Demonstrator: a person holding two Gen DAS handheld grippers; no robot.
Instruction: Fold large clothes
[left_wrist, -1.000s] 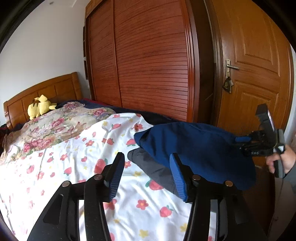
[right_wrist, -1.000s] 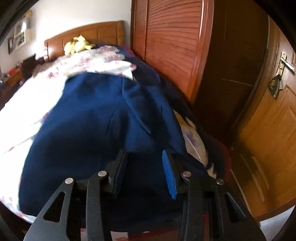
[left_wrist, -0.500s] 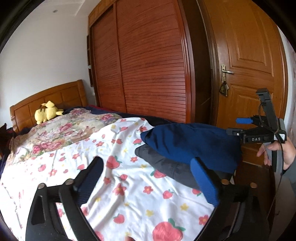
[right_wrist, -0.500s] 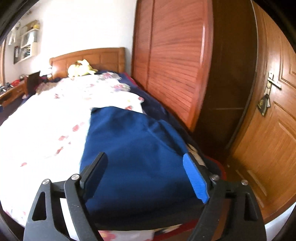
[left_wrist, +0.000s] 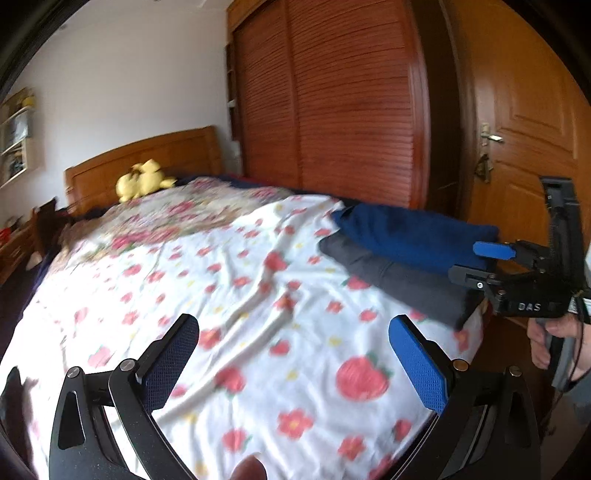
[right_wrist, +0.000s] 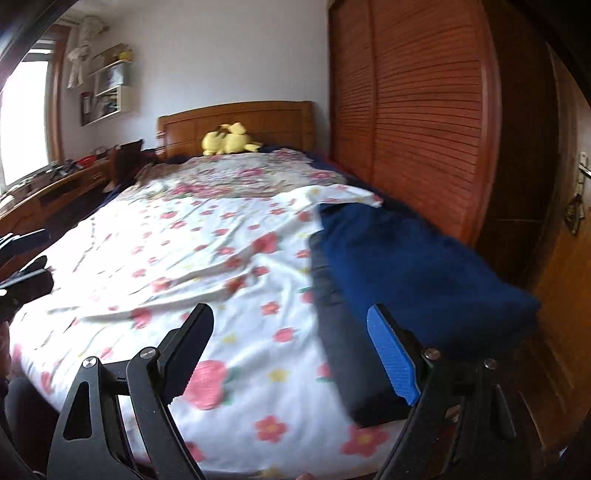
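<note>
Item: folded navy garment (right_wrist: 413, 269), lying flat on top of a folded dark grey garment (right_wrist: 343, 354), the two stacked at the right-hand foot corner of the bed (right_wrist: 229, 280), the navy piece nearer the wardrobe-side edge and the grey one showing along its inner side; the neat stack at the corner suggested finished pieces set aside to leave the middle of the flowered sheet free. Left gripper (left_wrist: 291, 365): jaws spread wide, nothing between them, held over the foot edge of the bed. Right gripper (right_wrist: 291, 354): jaws likewise wide and empty, near the stack but apart from it, a stance that read as release after placing. Containers: none in view. Also noted: yellow plush toy (right_wrist: 229, 142) at the headboard end; louvred wardrobe (right_wrist: 424, 122) along the right edge.
</note>
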